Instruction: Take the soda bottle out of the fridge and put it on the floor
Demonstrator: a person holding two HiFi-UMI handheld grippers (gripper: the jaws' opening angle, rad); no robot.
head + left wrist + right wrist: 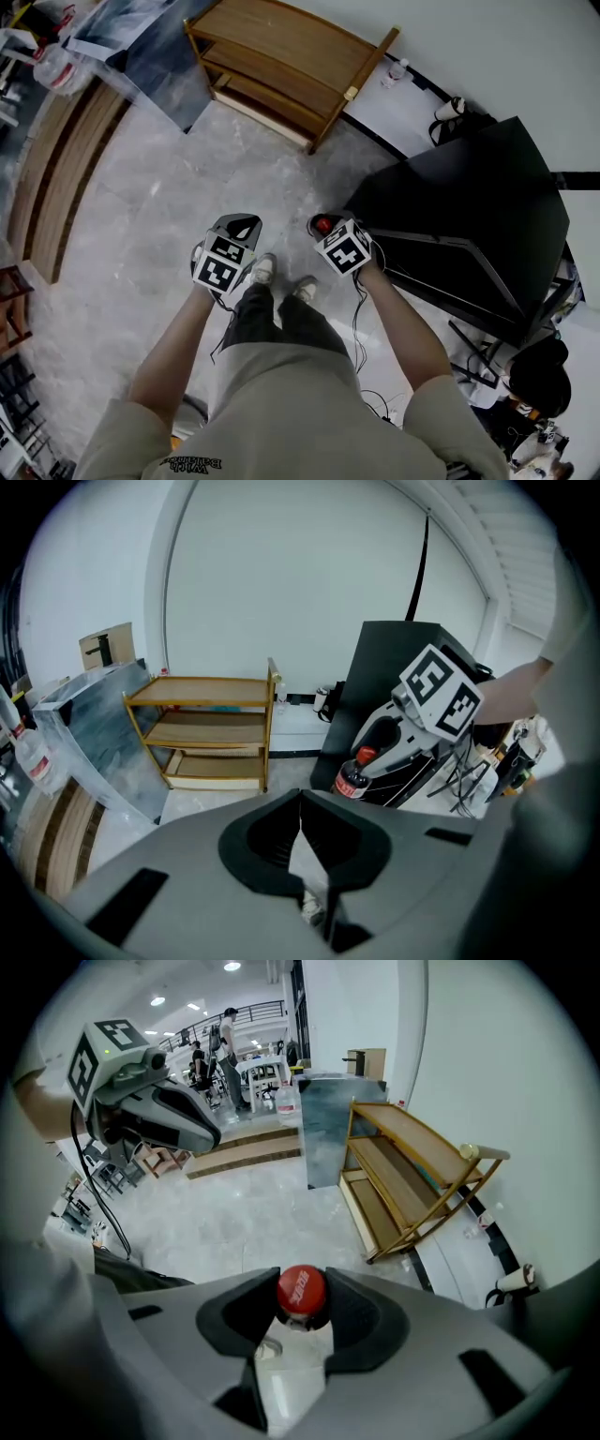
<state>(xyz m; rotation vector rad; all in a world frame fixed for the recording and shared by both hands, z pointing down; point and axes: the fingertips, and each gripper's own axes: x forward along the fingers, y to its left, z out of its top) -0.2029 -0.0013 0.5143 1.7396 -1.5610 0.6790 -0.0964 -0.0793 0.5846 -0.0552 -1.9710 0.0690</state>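
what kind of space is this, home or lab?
Probably an open lab or office hall, not a home: pale polished floor, a wooden shelf rack against a white wall, and people around tables under a railed upper level.

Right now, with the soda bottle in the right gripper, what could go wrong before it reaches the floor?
The right gripper holds the soda bottle only by its red-capped top, so the hanging body might slip or swing. The person's shoes are close by it, so it could come down on a foot. The black fridge stands close by; a swing might knock it.
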